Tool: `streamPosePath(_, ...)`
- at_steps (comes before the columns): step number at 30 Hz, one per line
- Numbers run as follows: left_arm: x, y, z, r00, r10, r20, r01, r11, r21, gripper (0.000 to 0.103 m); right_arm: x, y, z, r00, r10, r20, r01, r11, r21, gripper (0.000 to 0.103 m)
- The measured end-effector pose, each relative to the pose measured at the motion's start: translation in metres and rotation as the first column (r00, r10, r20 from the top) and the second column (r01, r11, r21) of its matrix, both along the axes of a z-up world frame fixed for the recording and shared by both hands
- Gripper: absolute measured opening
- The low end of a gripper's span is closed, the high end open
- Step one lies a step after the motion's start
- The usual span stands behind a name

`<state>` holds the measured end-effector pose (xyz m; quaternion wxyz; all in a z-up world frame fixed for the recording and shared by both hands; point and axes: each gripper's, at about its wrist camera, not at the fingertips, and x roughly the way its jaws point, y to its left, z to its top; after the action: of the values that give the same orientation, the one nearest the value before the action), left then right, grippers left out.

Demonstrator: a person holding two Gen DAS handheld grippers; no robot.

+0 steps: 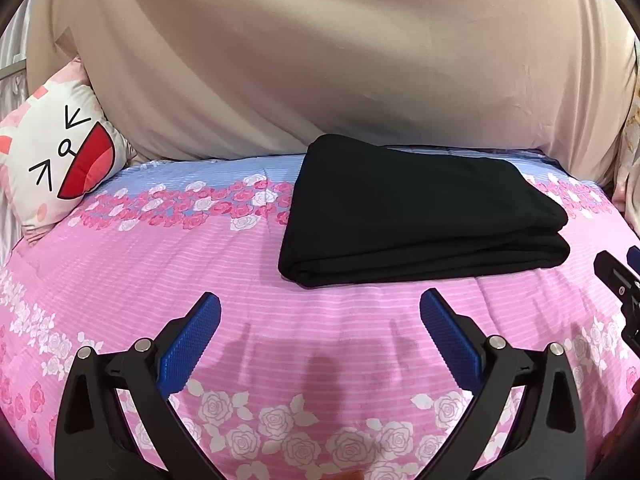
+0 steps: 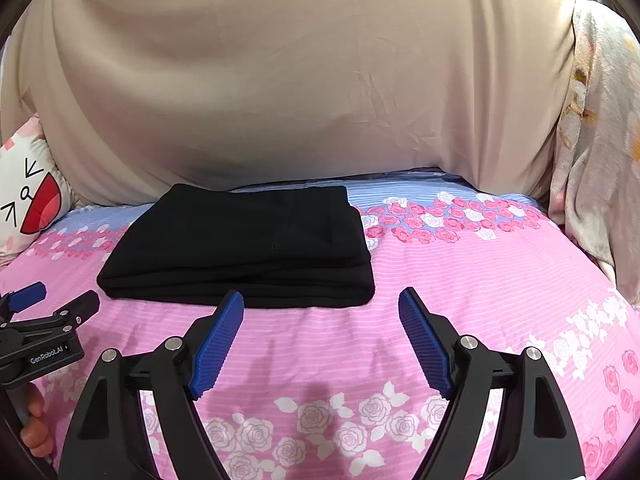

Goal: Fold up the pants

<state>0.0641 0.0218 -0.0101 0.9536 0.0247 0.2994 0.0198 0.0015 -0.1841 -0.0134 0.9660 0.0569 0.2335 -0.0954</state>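
The black pants lie folded into a thick rectangle on the pink rose-print bedspread; they also show in the right wrist view. My left gripper is open and empty, just in front of the pants and a little to their left. My right gripper is open and empty, just in front of the pants' right corner. Each gripper shows in the other's view: the right gripper at the right edge, the left gripper at the left edge.
A large beige cloth-covered backrest rises behind the pants. A white cartoon-face pillow leans at the back left. A pale floral fabric hangs at the right. The bedspread stretches to the right of the pants.
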Motion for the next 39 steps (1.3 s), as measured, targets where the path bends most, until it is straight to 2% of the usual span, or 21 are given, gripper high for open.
streamPosePath(39,-0.0032,-0.0013,0.0010,1.000,-0.019,0.004,0.019,0.999,0.035,0.098,0.0002,-0.0005,-0.0003,1.000,0.006,-0.001,-0.006,1.000,-0.011,0.079)
